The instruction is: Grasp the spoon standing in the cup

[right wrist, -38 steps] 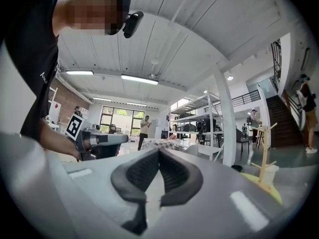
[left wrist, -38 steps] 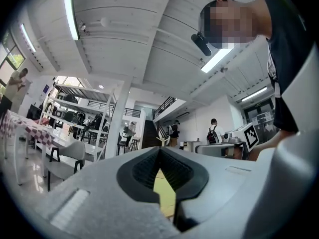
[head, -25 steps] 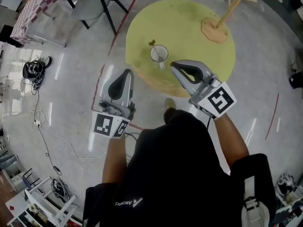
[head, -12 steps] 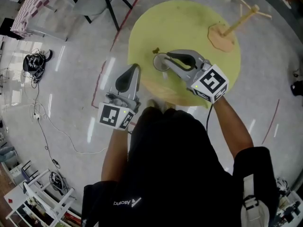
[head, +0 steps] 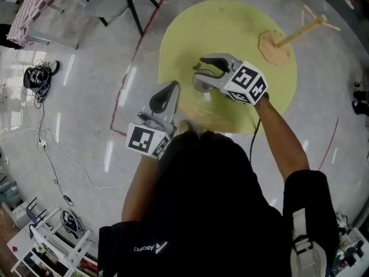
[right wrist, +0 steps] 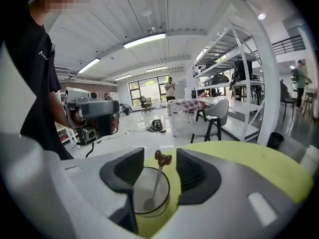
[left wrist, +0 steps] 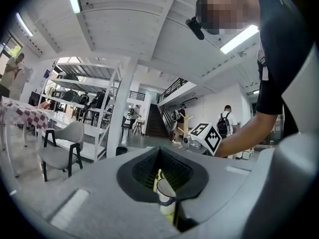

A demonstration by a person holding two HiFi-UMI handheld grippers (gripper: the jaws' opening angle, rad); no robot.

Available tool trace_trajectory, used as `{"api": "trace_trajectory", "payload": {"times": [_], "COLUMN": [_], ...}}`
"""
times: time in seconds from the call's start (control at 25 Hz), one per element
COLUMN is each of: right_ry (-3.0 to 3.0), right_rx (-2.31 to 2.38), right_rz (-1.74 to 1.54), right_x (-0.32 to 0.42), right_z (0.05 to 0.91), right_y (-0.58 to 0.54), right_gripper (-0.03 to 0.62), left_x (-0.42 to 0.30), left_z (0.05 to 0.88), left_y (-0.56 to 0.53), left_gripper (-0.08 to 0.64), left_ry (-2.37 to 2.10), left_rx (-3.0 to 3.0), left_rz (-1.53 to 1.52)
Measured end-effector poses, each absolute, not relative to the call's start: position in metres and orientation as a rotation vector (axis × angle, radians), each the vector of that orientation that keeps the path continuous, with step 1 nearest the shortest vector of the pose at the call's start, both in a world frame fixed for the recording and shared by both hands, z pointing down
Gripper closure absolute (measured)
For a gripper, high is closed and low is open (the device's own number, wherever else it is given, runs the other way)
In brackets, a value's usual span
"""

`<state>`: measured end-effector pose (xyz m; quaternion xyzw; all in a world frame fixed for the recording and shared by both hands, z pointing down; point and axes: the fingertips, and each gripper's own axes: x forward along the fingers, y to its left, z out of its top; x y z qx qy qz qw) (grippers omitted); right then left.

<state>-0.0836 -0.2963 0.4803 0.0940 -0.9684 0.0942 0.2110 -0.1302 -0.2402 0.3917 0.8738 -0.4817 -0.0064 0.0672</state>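
A white cup (head: 203,82) stands on the round yellow table (head: 242,22), near its front edge. In the right gripper view the cup (right wrist: 149,192) holds a metal spoon (right wrist: 157,179) with a brown ornament on top of its handle, leaning against the far rim. My right gripper (right wrist: 159,164) hovers just over the cup (head: 203,69), its jaws opening, one on each side of the spoon's handle without touching it. My left gripper (head: 171,87) hangs shut off the table's near left edge; through its notch (left wrist: 160,169) I see the cup (left wrist: 166,198).
A wooden peg stand (head: 281,38) rests at the table's far right. On the floor to the left are a grey chair (head: 115,2), a checkered table (head: 40,11), a bundle of cables (head: 37,77) and a red tape line (head: 151,22).
My right gripper has moved forward from in front of the table to over the cup, and its jaws have spread apart. The left gripper has drifted forward and right a little.
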Motion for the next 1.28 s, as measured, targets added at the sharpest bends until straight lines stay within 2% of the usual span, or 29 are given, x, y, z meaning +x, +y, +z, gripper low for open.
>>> {"api": "trace_trajectory", "payload": {"times": [0.24,0.4,1.0,1.28], "right_ry": [-2.63,-2.611,-2.704,-2.806], "right_rx": [0.205,0.187,0.424,0.577], "right_rz": [0.301,0.299,0.194,0.145], "right_x": [-0.099,-0.1,-0.073,-0.056], "right_z": [0.498,0.502,0.472,0.415], "right_y": [-0.305,-0.304,-0.294,-0.283], "right_gripper": [0.394,0.483,0.489,0.489], "left_x": [-0.141,-0.145,-0.14,-0.135], "left_z": [0.397,0.402,0.402,0.379], "left_y": [-0.25,-0.25,-0.249,-0.244], "left_gripper": [0.549,0.549,0.549,0.549], "left_ry": [-1.422,-1.408,-1.35,-1.361], "left_rx": [2.625,2.62,2.655,2.703], "left_rz": [-0.003,0.003,-0.006,-0.024]}}
